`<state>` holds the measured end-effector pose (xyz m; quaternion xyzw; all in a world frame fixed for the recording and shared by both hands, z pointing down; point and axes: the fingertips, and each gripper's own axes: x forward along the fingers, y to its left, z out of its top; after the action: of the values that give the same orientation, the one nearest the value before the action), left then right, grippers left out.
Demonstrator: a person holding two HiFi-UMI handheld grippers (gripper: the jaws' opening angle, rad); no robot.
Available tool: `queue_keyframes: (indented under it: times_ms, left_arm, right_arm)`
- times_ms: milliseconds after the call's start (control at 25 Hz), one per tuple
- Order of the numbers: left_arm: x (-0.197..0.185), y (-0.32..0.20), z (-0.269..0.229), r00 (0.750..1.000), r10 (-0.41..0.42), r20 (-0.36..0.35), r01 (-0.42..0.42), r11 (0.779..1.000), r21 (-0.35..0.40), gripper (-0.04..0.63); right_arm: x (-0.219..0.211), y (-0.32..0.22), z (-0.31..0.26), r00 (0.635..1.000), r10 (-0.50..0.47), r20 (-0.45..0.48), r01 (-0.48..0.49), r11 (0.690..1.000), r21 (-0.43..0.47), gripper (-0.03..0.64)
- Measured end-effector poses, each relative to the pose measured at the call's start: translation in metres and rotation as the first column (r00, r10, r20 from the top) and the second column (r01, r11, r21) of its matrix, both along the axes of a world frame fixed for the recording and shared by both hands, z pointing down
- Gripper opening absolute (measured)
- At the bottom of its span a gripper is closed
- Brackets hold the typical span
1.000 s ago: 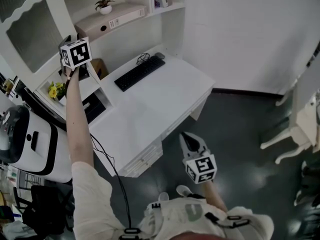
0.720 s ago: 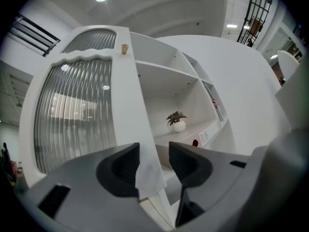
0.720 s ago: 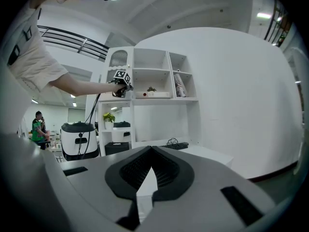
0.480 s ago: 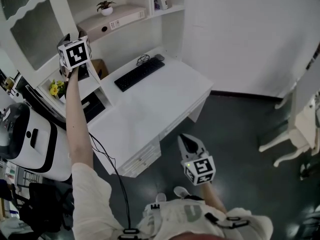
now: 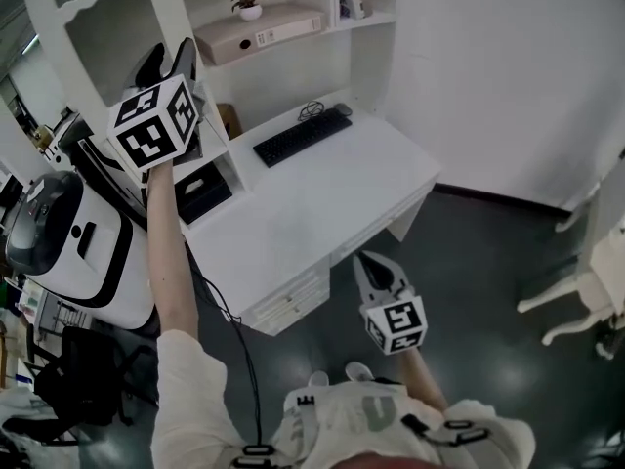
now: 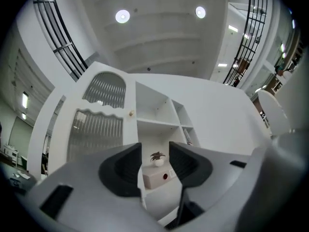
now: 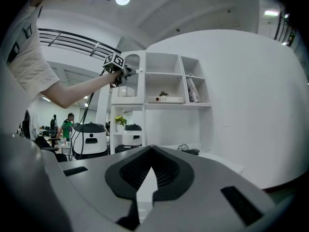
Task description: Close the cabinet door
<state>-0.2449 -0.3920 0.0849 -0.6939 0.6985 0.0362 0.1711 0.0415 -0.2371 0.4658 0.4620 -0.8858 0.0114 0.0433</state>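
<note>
Left claw (image 6: 155, 150): jaws have just been opening, now apart, nothing between, clear of the white ribbed-glass cabinet door (image 6: 99, 129) up left. Right claw (image 5: 373, 272) closed, empty, off the white worktop (image 5: 293, 223) edge.

White cabinet door (image 6: 96, 134) (striped, ribbed pane), black keyboard (image 5: 301, 137), dark grey floor (image 5: 488, 291)
</note>
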Motion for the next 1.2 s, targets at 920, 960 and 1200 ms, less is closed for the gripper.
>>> queue_keyframes:
  times_ms: [920, 960, 1200]
  left_arm:
    - [0.034, 0.202, 0.209, 0.990, -0.081, -0.119, 0.077, 0.996, -0.038, 0.019]
    - [0.039, 0.205, 0.222, 0.989, -0.080, -0.124, 0.075, 0.996, -0.045, 0.011]
    - [0.087, 0.209, 0.302, 0.973, 0.039, -0.228, -0.069, 0.989, -0.128, 0.005]
  right_arm:
    - [-0.070, 0.020, -0.029, 0.989, -0.150, 0.008, 0.150, 0.988, 0.045, 0.005]
    - [-0.072, 0.021, -0.029, 0.988, -0.154, 0.007, 0.153, 0.987, 0.051, 0.005]
    - [-0.076, 0.025, -0.031, 0.987, -0.156, 0.029, 0.154, 0.986, 0.058, 0.005]
